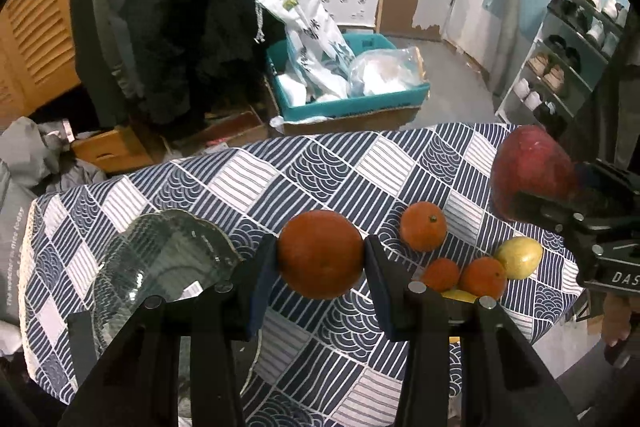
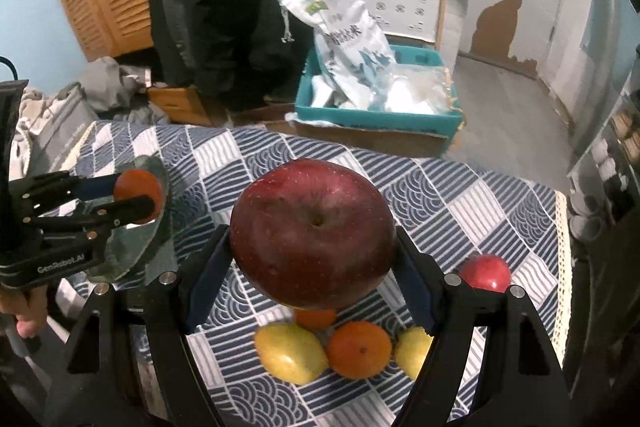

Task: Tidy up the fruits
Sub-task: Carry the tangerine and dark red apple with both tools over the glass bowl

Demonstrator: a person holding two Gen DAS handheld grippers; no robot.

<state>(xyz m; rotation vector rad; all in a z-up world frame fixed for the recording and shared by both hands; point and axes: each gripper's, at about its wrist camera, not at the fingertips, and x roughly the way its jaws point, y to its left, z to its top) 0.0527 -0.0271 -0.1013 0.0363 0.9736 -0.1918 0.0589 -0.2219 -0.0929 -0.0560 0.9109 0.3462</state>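
Fruit fills both grippers: left gripper (image 1: 322,255) clamps a firm, light orange (image 1: 320,253) at its equator; right gripper (image 2: 314,247) pinches the heavier, slick apple (image 2: 312,233). Glass plate (image 1: 160,259) waits at nine o'clock, loose citrus (image 1: 423,231) beyond.

Each fisheye view looks forward and steeply down along its own tongs, close above the table (image 1: 328,163). The left wrist view shows the right tongs (image 1: 532,195) at the frame's right edge; the right wrist view shows the left tongs (image 2: 136,197) at left. Both share the table and the teal crate (image 2: 376,117) beyond.
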